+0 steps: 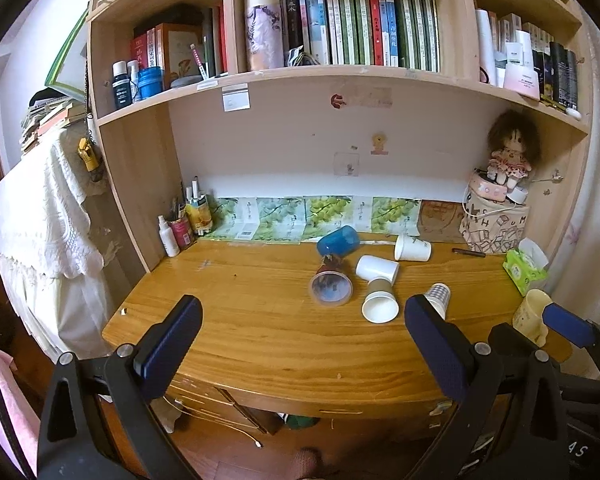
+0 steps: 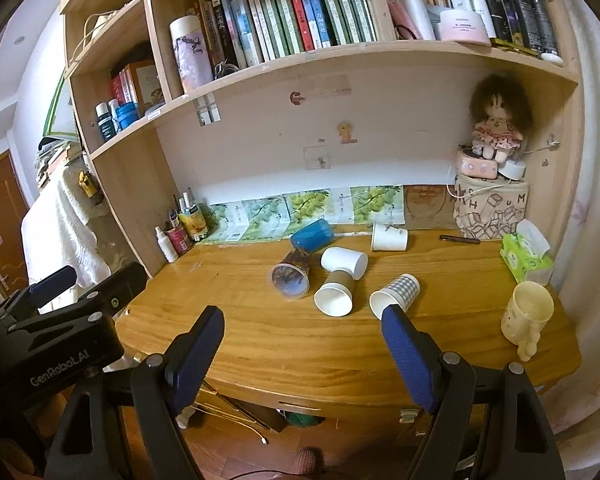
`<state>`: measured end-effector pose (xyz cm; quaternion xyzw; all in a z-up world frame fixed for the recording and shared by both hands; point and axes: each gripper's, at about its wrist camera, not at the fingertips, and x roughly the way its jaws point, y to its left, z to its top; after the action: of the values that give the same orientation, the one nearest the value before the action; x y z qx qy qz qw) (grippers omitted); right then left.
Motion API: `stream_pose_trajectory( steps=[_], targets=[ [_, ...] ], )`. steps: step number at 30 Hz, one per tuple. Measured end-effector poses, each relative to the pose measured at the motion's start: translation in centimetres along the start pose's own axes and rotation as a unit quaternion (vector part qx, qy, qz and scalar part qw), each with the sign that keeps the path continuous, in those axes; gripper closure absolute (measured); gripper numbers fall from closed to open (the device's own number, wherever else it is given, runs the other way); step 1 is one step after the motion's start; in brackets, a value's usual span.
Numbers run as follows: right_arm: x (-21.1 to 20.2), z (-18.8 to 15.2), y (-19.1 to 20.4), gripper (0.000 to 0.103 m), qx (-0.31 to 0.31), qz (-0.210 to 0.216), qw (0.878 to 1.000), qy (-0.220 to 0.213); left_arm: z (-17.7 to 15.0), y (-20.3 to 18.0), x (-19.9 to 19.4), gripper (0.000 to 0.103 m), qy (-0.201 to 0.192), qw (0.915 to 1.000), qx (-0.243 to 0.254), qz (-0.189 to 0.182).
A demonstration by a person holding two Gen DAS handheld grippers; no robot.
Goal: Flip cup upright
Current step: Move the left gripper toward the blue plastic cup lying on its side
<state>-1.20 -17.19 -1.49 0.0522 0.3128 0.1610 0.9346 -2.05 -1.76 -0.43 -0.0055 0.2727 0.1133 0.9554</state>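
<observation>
White lettering "GenRobot.AI" on the black body of the left gripper (image 2: 56, 364). Large letters "H", "U", "M" printed on the fabric storage bag (image 2: 490, 210).

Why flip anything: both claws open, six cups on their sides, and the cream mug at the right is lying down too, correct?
One error: the cream mug stands upright near the desk's right edge, as the right wrist view shows. The rest holds: left claw and right claw open, six cups on their sides.
</observation>
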Motion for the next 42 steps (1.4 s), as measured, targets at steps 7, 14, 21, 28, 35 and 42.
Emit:
stream_pose_trajectory(
  steps=[7,14,21,28,35,42],
  targets=[
    [1.6,0.4,0.7,0.021,-0.003,0.006,1.0,0.015,0.1,0.9,1.4,0.002,0.017,0.9999,0.004,0.002],
    [3.9,1.1,0.9,0.021,0.009,-0.011,0.999,0.032,1.3,1.4,4.8,0.001,0.032,0.9987,0.027,-0.029],
    [7.4,2.9,0.9,0.021,0.029,-0.043,0.998,0.044,3.7,1.6,9.5,0.002,0.037,0.9955,0.067,-0.056],
    [11.5,5.2,0.6,0.021,0.05,-0.063,0.996,0.047,6.9,2.4,15.0,0.002,0.044,0.9913,0.096,-0.078],
    [16.0,8.0,0.5,0.021,0.068,-0.071,0.994,0.051,10.7,2.9,20.4,0.002,0.05,0.9847,0.132,-0.102],
    [20.5,11.0,0.6,0.021,0.091,-0.057,0.992,0.061,14.0,2.8,26.2,0.002,0.093,0.9708,0.154,-0.158]
  ],
)
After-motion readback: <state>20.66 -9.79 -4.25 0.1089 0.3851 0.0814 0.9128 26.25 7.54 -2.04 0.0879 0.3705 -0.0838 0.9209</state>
